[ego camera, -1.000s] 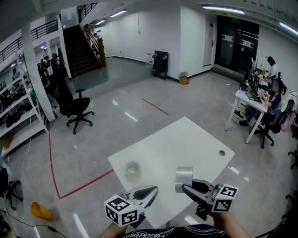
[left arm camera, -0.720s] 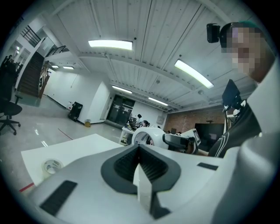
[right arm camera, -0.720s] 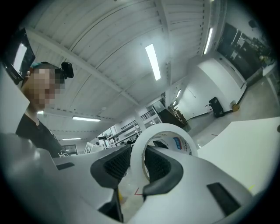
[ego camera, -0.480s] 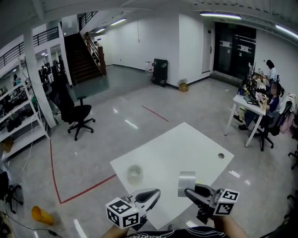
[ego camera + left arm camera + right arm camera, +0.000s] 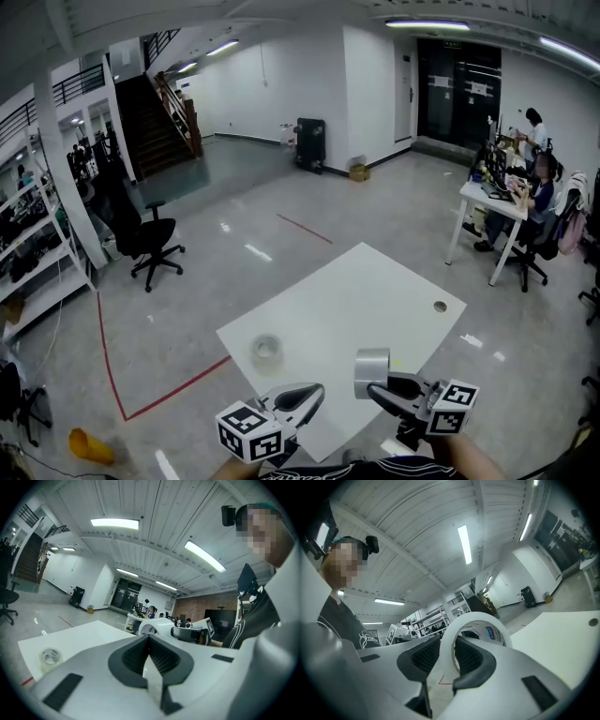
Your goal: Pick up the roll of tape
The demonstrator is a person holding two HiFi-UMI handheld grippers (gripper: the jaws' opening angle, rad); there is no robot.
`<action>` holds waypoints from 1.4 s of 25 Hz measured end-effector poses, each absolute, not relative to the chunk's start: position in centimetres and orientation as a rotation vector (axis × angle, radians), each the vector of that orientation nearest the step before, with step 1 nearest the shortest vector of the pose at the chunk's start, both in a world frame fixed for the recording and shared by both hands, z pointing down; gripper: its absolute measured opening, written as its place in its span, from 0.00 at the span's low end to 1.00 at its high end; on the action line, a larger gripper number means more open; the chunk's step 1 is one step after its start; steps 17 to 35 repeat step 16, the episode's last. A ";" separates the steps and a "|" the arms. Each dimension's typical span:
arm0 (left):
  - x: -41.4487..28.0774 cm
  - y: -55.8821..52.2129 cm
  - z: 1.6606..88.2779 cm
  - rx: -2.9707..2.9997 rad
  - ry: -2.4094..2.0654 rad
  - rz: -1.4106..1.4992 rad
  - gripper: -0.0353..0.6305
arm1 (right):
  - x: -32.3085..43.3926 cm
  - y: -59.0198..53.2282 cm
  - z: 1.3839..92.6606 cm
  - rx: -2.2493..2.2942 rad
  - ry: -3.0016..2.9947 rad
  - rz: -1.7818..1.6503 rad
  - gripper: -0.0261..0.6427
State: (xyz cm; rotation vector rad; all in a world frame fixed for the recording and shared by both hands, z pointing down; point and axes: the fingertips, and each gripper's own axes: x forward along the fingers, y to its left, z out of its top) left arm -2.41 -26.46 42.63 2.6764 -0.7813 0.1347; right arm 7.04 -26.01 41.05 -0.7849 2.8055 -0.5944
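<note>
A white roll of tape [image 5: 371, 369] hangs above the near edge of the white table [image 5: 375, 291], with my right gripper [image 5: 377, 389] shut on it. In the right gripper view one jaw sits inside the roll's [image 5: 480, 629] hole and the other outside, pinching its wall; that gripper [image 5: 447, 645] points about level. A second, clear roll of tape [image 5: 267, 349] lies flat on the table's near left corner, also visible as the clear roll [image 5: 50, 656] in the left gripper view. My left gripper [image 5: 307, 396] hovers near the table's front edge, right of the clear roll, shut and empty [image 5: 149, 641].
A cable hole [image 5: 440, 307] marks the table's right corner. A black office chair [image 5: 150, 239] stands far left by shelves [image 5: 37, 244]. People sit at a desk [image 5: 487, 202] at the right. A red line [image 5: 178, 375] runs on the floor.
The head view has shifted slightly. Both grippers and both rolls keep their places, and the right gripper still holds the white roll.
</note>
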 end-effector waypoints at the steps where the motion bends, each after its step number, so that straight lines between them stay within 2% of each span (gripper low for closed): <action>1: -2.2 -26.4 42.8 2.676 -0.775 0.139 0.06 | 7.1 -25.9 41.2 -0.788 2.806 -0.597 0.19; 35: 0.0 -25.3 43.4 2.696 -0.690 0.180 0.06 | 8.4 -24.4 41.8 -0.854 2.821 -0.574 0.19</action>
